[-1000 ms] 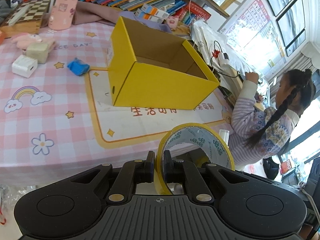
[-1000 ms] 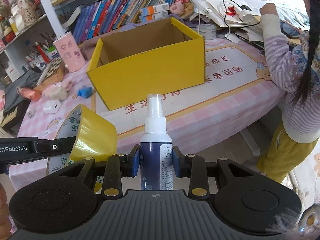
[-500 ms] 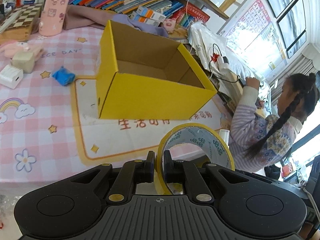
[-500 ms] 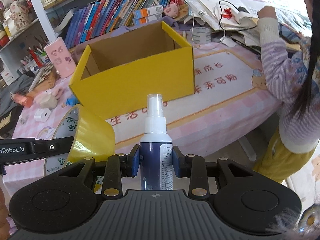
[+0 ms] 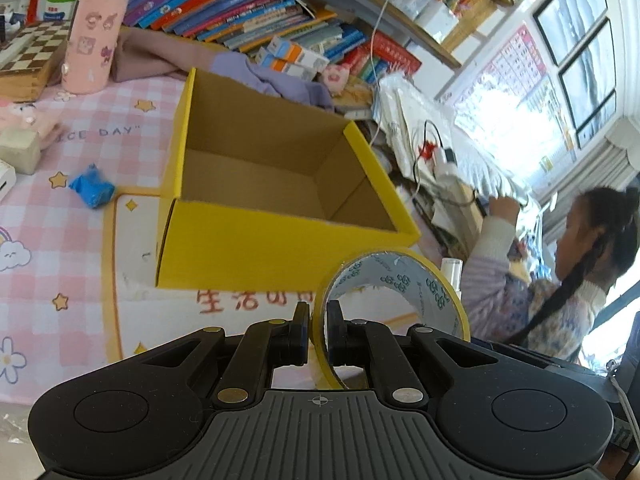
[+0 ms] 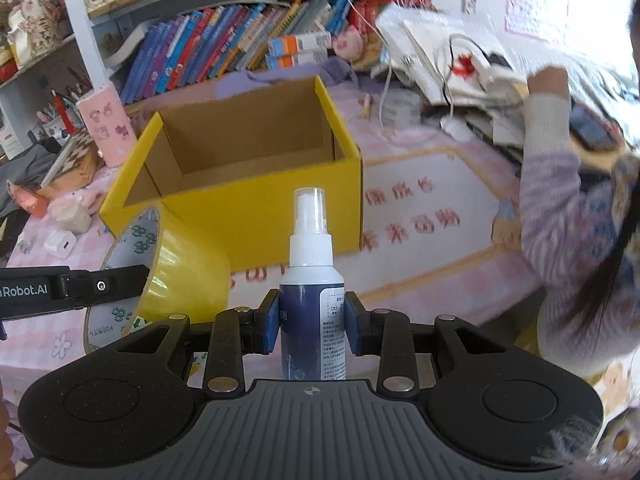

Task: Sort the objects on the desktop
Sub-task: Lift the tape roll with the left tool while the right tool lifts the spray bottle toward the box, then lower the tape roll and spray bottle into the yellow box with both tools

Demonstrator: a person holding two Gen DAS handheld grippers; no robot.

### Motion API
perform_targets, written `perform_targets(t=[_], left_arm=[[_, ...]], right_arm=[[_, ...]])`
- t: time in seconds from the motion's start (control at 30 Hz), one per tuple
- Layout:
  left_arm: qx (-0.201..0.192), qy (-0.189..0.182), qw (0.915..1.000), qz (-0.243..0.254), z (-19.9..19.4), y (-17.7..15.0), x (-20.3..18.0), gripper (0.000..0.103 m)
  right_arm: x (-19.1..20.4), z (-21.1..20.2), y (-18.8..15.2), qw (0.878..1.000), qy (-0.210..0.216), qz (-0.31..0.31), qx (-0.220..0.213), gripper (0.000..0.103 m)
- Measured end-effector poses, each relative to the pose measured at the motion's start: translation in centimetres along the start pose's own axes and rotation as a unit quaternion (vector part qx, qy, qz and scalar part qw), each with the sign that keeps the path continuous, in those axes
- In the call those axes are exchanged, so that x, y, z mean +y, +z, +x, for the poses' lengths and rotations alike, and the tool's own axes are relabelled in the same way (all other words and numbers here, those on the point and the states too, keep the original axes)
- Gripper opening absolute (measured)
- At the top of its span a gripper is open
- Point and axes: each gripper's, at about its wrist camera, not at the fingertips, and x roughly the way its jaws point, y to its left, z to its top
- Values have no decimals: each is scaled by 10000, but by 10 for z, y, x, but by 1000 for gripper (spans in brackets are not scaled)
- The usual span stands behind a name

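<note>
A roll of yellow tape [image 5: 394, 304] stands on edge, its wall pinched between the closed fingers of the left gripper [image 5: 318, 330]. Its inner face is pale grey with small green printed marks. From the right wrist view the same roll [image 6: 180, 276] hangs above the near edge of the table.

A small spray bottle [image 6: 312, 280] stands upright, clamped between the fingers of the right gripper [image 6: 312, 326]. It has a dark blue body, a white label with small print, a white pump collar and a clear cap.

Beyond both sits a yellow cardboard box [image 5: 276, 216], open at the top, plain brown inside and empty. It rests on a pink checked tablecloth [image 5: 56, 240].
</note>
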Motion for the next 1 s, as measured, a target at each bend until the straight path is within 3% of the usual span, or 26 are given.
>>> perform_targets(t=[0.3,0.5,0.67,0.83,1.0], left_arm=[[-783,380,9960,204,-15,27,-20,6],[-1135,622,9910,343,-5,57,-23,6],[-1450,1023,9816,699,10,84,-25,6],[-1172,1600,9736,1128,53,106,-14,7],[-488,2141,9529,2093,109,109,-12,9]], right_arm=[[6,-9,43,9939,458,-638,-775,30],[6,7,79,9885,855,-789,-971,30],[9,27,115,9795,1103,-1095,-1282,30],[12,79,141,9775,1186,-1444,-975,30],[19,147,149,9731,1138,-1996,-145,30]])
